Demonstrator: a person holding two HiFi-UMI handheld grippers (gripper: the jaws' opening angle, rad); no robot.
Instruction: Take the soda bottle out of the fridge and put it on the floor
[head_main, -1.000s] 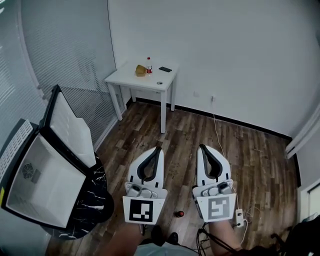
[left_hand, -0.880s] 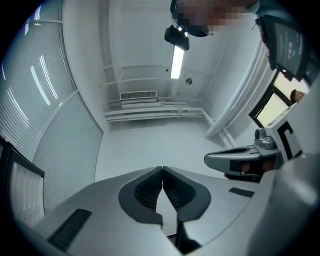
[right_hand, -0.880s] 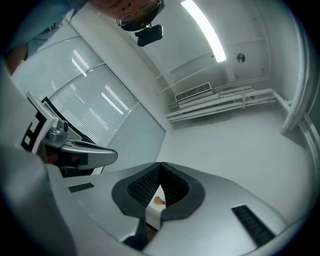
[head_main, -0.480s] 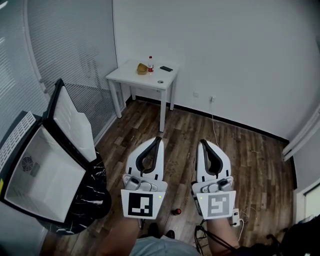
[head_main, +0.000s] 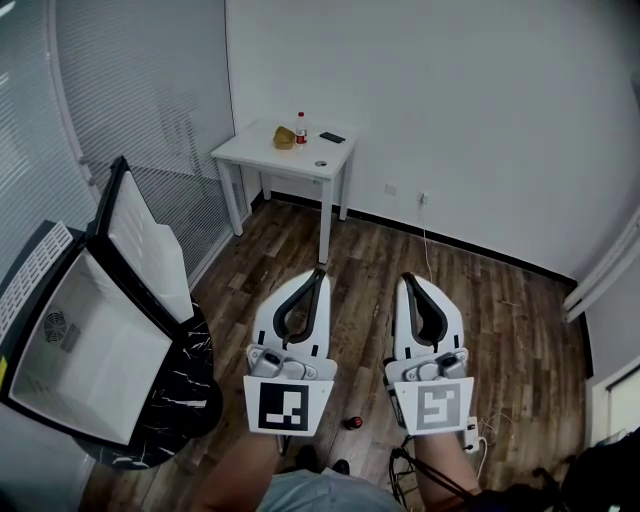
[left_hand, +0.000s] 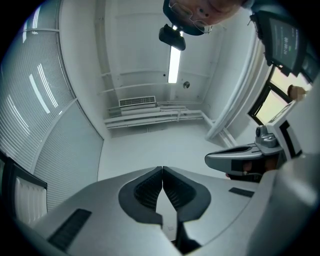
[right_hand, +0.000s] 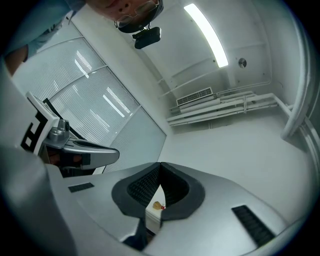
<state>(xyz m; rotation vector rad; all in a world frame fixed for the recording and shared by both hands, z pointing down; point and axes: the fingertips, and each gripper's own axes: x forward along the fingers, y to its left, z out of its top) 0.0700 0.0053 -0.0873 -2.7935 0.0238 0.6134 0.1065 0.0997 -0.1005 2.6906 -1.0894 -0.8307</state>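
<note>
By the person's feet, what seems to be the soda bottle, a small dark thing with a red top, is standing on the wooden floor; it is too small to be sure. Just above it the person is holding the left gripper and the right gripper side by side, both pointing away. Each one is keeping its fingers pressed together, with nothing between them. At the left the fridge is lying open on a black marbled stand. Far off, against the wall, a white table is carrying another red-capped bottle and a dark phone.
</note>
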